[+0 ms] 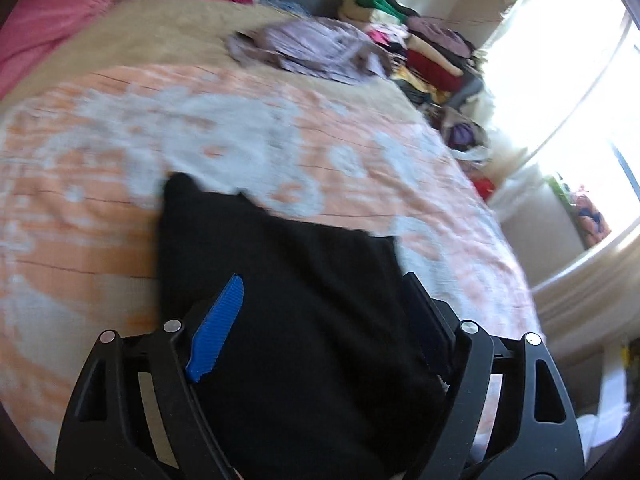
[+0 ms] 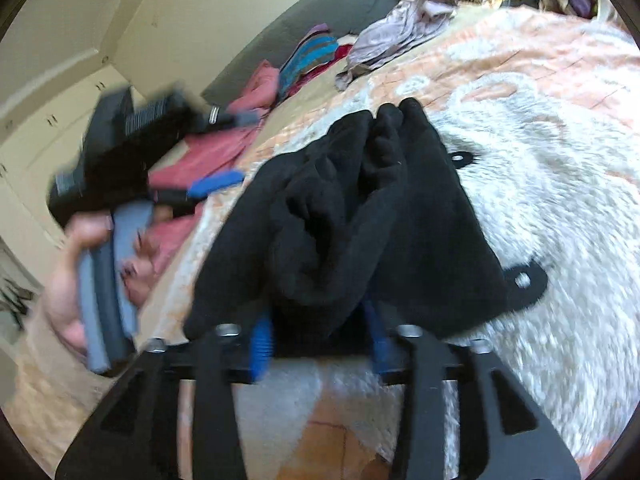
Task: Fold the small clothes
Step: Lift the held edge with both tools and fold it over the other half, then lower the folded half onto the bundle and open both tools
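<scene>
Right hand-held gripper (image 2: 320, 344) is showing its two blue-padded fingers (image 2: 261, 344) a moderate way apart, with a bunched black garment (image 2: 360, 220) sitting between them and spilling forward over the bed (image 2: 560, 208); whether the pads are actually pinching the cloth I cannot tell, since the folds are covering the tips. In the left wrist view, the left hand-held gripper (image 1: 320, 312) is standing wide open, its blue finger (image 1: 218, 328) lying on the near left part of the black garment (image 1: 288, 280) and the other finger at the cloth's right edge, neither one closing on it. The garment is lying toward the near edge of the bed, on an orange and pale patterned bedspread (image 1: 120, 160) that is looking blurred in both views.

In the right wrist view, the left hand-held gripper (image 2: 216, 184) is appearing at the left, blurred, with a person's hand (image 2: 72, 264) wrapped around its grey handle. A crumpled lilac garment (image 1: 304, 48) is lying farther up the bed toward its far edge. Pink bedding (image 1: 60, 20) is sitting at the far left corner, and a heap of mixed coloured clothes (image 1: 432, 52) is piled along the far right side, close to a bright window (image 1: 580, 80).
</scene>
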Demonstrator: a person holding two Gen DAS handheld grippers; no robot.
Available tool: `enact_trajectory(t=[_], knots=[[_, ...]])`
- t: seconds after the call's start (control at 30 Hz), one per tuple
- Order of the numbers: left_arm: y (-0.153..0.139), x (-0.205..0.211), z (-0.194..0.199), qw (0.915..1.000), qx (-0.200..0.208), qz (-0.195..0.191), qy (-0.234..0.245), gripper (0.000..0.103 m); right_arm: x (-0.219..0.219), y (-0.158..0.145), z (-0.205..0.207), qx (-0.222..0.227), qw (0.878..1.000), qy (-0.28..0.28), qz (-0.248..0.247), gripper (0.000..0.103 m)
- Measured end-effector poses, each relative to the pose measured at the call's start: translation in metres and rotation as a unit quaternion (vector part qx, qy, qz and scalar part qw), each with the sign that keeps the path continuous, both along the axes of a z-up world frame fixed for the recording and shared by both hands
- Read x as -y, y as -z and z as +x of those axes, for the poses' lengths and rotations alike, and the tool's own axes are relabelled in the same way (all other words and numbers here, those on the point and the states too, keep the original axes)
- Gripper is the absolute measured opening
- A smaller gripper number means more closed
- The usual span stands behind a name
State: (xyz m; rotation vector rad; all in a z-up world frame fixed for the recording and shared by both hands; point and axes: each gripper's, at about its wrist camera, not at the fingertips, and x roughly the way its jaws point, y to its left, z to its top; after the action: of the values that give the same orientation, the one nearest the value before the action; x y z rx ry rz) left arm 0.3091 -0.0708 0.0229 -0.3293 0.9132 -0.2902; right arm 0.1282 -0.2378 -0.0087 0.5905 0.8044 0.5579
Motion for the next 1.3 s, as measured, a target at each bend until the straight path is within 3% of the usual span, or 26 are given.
enact_trajectory(t=[0.07,0.2,0.3,0.43,0.5,0.53,0.6,0.8,1.03,1.17,1.3], knots=[[0.006,-0.016,-0.008,0.9998,0.000,0.013,-0.014,0.073,0.004,-0.002,0.012,-0.014,1.000,-0.013,0.017,0.054],[0.014,-0.030,-0.022,0.9989,0.005,0.039,-0.025,0.073,0.010,-0.008,0.046,-0.040,0.996,-0.047,0.066,0.054],[0.024,-0.034,-0.029,0.9988,-0.005,0.041,-0.025,0.073,0.011,-0.009,0.073,-0.062,0.994,-0.053,0.070,0.055],[0.034,-0.032,-0.035,0.9987,-0.012,0.045,-0.018,0.073,0.006,-0.009,0.096,-0.084,0.994,-0.059,0.045,0.052],[0.038,-0.030,-0.037,0.9987,-0.017,0.046,-0.015,0.073,0.001,-0.012,0.101,-0.090,0.994,-0.063,0.021,0.044],[0.039,-0.029,-0.037,0.9987,-0.018,0.045,-0.014,0.073,-0.003,-0.015,0.102,-0.085,0.994,-0.069,0.008,0.027],[0.039,-0.027,-0.039,0.9988,-0.020,0.044,-0.010,0.073,-0.006,-0.023,0.100,-0.061,0.995,-0.080,-0.028,0.021],[0.029,-0.008,-0.049,0.9988,-0.009,0.044,0.018,0.073,0.007,-0.052,0.095,-0.001,0.993,-0.079,-0.082,0.020],[0.038,0.013,-0.059,0.9967,-0.018,0.067,0.041,0.075,0.024,-0.010,0.099,-0.031,0.993,-0.064,-0.091,0.020],[0.042,0.010,-0.063,0.9973,-0.024,0.055,0.042,0.076,0.032,-0.006,0.092,-0.029,0.995,-0.050,-0.075,0.023],[0.043,0.009,-0.066,0.9973,-0.021,0.057,0.041,0.076,0.030,-0.012,0.079,-0.024,0.994,-0.036,-0.096,0.032]])
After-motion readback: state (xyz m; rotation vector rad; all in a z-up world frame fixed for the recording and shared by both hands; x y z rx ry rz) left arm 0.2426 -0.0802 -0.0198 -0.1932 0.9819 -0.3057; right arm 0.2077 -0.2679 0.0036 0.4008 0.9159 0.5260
